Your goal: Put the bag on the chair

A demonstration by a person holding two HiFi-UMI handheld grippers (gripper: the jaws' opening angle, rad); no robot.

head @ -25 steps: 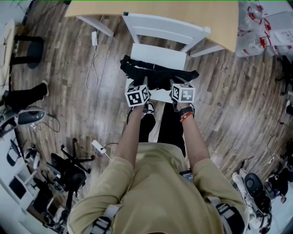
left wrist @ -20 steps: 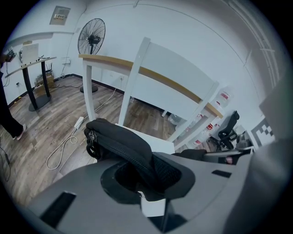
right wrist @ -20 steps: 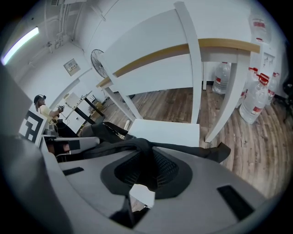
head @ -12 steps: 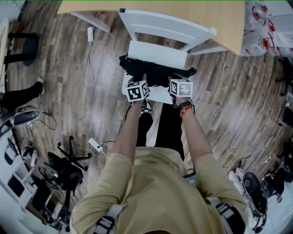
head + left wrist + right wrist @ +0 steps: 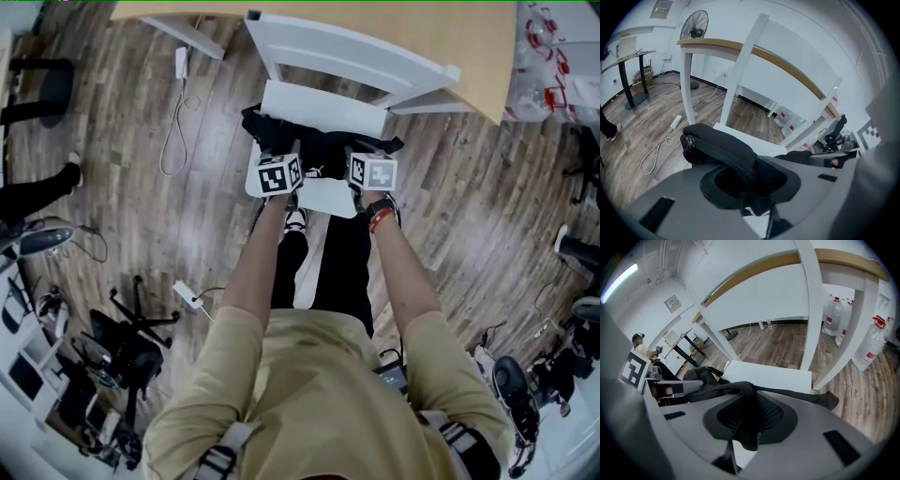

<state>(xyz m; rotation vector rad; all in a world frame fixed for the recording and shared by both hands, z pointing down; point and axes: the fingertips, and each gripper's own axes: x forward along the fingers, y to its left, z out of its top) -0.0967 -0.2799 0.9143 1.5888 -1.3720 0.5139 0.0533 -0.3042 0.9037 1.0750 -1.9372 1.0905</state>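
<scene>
A black bag [image 5: 323, 150] with a zip hangs low over the white seat of the chair [image 5: 323, 105]; I cannot tell whether it rests on the seat. My left gripper [image 5: 286, 155] is shut on the bag's padded left end [image 5: 722, 147]. Its jaws have just eased open a little, with the bag still between them. My right gripper [image 5: 361, 152] is shut on a black strap [image 5: 743, 392] at the bag's right end, and the strap's tail trails off the seat [image 5: 771, 376] to the right. The chair's back [image 5: 352, 52] stands beyond the bag.
A wooden-topped table [image 5: 309, 14] with white legs stands just behind the chair. Water bottles [image 5: 548, 56] are at the far right. A power strip and cable [image 5: 178, 70] lie on the floor at left. An office chair base [image 5: 131, 337] sits at lower left.
Both grippers have come down with the bag towards the chair seat, shifting slightly forward. The bag now hangs lower and closer to the seat.
</scene>
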